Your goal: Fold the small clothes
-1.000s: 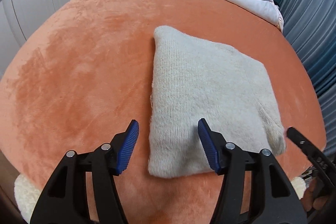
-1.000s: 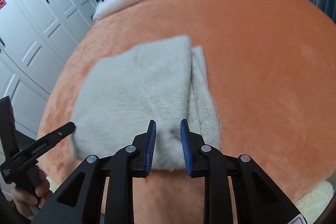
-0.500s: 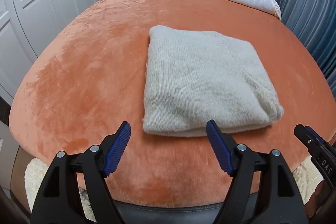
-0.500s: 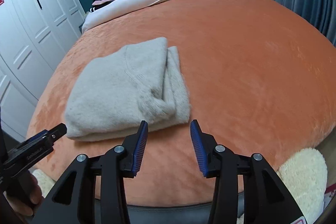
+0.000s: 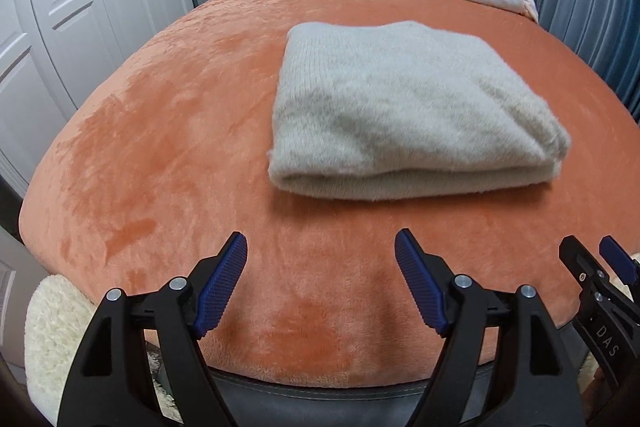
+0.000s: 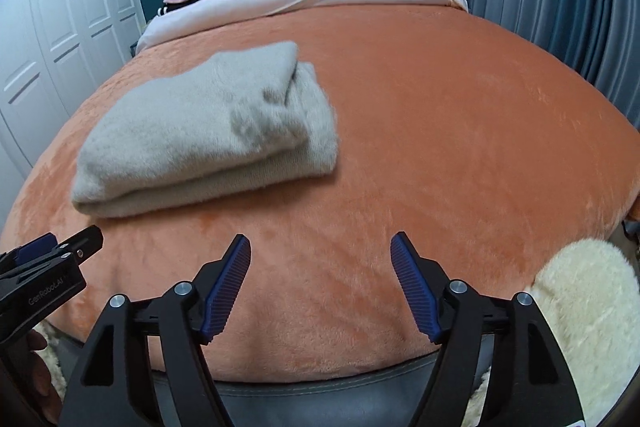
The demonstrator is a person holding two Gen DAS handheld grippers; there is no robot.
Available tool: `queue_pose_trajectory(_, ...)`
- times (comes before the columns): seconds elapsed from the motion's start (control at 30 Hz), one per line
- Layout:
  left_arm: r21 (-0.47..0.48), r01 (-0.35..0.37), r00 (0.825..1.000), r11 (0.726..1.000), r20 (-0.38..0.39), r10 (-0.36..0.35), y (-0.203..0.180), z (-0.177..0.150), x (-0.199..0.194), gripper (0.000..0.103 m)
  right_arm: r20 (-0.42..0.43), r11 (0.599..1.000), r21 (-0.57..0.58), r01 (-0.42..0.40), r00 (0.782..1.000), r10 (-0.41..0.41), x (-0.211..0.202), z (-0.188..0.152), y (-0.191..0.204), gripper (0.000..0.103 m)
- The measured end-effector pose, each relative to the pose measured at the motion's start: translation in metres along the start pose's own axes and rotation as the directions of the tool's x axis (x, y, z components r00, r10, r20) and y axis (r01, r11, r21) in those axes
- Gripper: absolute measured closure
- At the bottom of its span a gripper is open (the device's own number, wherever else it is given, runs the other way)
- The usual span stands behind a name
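Left gripper angles downward, jaws spread wide, nothing between the blue pads. They have just been opening, and they're empty. Right gripper sits the same way: tilted down, jaws wide apart after just opening, nothing gripped. Each tool pokes into the other's view, the right one off beyond the left's right jaw. A hand wraps the left gripper's handle, low at the edge.

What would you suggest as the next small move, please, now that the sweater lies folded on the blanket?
Probably draw both grippers further back and leave it. The sweater lies in a neat folded stack on the orange blanket. The left gripper and right gripper have just been opening and now stand open with nothing between them, short of its near edge.
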State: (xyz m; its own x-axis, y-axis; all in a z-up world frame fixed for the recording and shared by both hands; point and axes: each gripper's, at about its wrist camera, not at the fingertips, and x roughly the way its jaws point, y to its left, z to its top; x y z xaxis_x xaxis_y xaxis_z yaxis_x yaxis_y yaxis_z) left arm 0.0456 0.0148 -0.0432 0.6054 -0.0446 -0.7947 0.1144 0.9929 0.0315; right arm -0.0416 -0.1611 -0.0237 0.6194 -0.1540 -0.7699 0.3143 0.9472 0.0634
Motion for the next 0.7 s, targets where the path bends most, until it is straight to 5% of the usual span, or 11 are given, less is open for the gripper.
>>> queue_pose_trajectory(0.7, -0.034, -0.022, 1.000, 0.999, 0.006, 0.022, 0.005, -0.024, 0.020, 0.007, -0.007, 0.999, -0.025, 0.031, 0.999, -0.031, 0.024, -0.014, 0.012, 0.029)
